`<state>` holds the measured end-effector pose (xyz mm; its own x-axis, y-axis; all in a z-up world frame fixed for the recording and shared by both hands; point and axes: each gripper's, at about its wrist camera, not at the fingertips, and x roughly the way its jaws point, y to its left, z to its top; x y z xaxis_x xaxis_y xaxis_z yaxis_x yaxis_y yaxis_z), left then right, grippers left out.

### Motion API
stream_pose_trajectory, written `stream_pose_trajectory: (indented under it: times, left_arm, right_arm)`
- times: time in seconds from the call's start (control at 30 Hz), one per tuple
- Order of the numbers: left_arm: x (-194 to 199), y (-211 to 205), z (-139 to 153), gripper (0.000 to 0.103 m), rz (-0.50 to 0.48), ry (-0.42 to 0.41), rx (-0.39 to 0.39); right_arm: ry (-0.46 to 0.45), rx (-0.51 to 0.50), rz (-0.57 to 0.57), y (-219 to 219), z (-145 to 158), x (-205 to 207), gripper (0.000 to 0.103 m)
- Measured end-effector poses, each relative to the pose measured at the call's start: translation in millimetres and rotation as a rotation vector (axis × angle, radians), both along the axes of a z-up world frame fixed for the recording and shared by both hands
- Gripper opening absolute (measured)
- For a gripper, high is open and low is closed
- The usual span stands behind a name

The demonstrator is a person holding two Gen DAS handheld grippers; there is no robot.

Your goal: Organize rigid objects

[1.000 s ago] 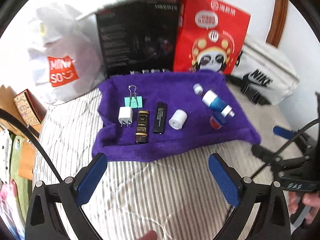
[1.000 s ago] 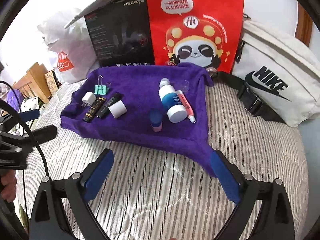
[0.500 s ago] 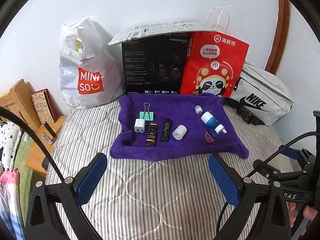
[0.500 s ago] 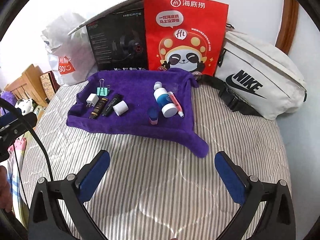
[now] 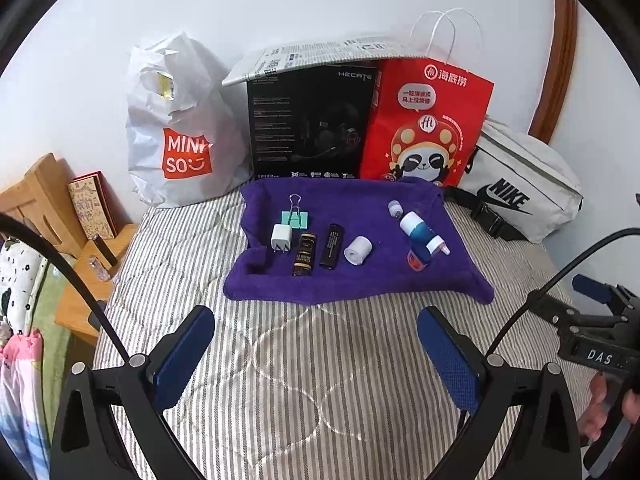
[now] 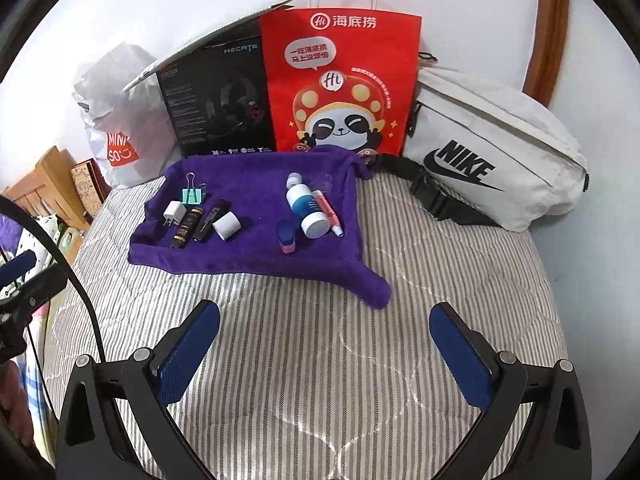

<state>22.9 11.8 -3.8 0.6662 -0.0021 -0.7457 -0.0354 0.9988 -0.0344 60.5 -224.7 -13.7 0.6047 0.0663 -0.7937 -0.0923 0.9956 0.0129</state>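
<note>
Both grippers hover low over the striped bed, well short of the purple towel that carries the objects; left gripper and right gripper each have their fingers spread wide, released, holding nothing. On the towel's left half, a near-tidy row: green binder clip, white charger plug, brown tube, black stick, white roll. On the right half, a looser cluster: small white cap, blue-and-white bottle lying on its side, pink pen just beside it and possibly touching, and a small blue-and-pink item in front of the bottle. Risks, as I judge them: the bottle, pen and roll are round and lie on soft, rumpled cloth, so a glancing contact from one finger could roll them off line or off the towel edge. Bottle and pen sit so close that closing on one may pinch or drag the other. The towel is loose on a quilted mattress; pressing down to grasp a flat item such as the clip could snag the pile and pull the whole row askew.
</note>
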Motion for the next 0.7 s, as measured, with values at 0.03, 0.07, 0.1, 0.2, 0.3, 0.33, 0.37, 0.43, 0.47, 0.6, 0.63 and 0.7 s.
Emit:
stream_pose_trajectory:
  times: [0.03,0.07,0.1,0.2,0.3,0.33,0.37,0.43,0.47,0.6,0.63,0.7]
  left_arm:
    - [-0.7,0.6,-0.3,0.102,0.005,0.000,-0.002]
    - [-0.7,1.2,-0.8,0.102,0.006,0.003,-0.005]
    - [-0.9,1.7,-1.0,0.102,0.005,0.006,-0.006]
    - [-1.1,2.2,-2.4,0.102,0.005,0.010,-0.003]
    - [-0.9,1.9,-5.0,0.102,0.007,0.018,0.004]
    - [-1.1,2.4,-5.8,0.102,0.005,0.021,0.000]
    - [-0.9,2.6,-6.5,0.102,0.005,0.023,-0.002]
    - [-0.5,2.3,-7.9,0.102,0.006,0.027,0.001]
    - [-0.6,2.0,-8.4,0.102,0.008,0.029,0.005]
    - [-0.4,0.7,-9.2,0.102,0.006,0.034,0.013]
    - [-0.5,0.5,-9.1,0.102,0.008,0.034,0.013]
    - [-0.6,1.3,-9.4,0.102,0.008,0.035,0.009]
  right_arm:
    - [-0.001,-0.002,-0.004,-1.1,0.9,-0.7,0.103]
    - [-0.002,-0.006,-0.009,-1.8,1.8,-2.0,0.103]
    - [-0.005,-0.012,-0.012,-2.4,2.7,-3.2,0.103]
    - [-0.005,-0.020,-0.013,-4.0,3.7,-4.6,0.103]
    - [-0.003,-0.023,-0.016,-5.6,4.3,-7.0,0.103]
    - [-0.003,-0.026,-0.014,-5.5,4.4,-7.3,0.103]
    - [-0.004,-0.030,-0.013,-5.3,4.8,-7.7,0.103]
    - [-0.006,-0.033,-0.013,-4.8,5.7,-8.2,0.103]
    - [-0.006,-0.031,-0.013,-4.8,6.1,-8.4,0.103]
    - [-0.008,-0.035,-0.004,-3.7,6.9,-8.7,0.103]
    - [-0.008,-0.036,-0.003,-3.5,6.6,-8.6,0.103]
    - [-0.005,-0.035,-0.004,-3.8,6.1,-8.1,0.103]
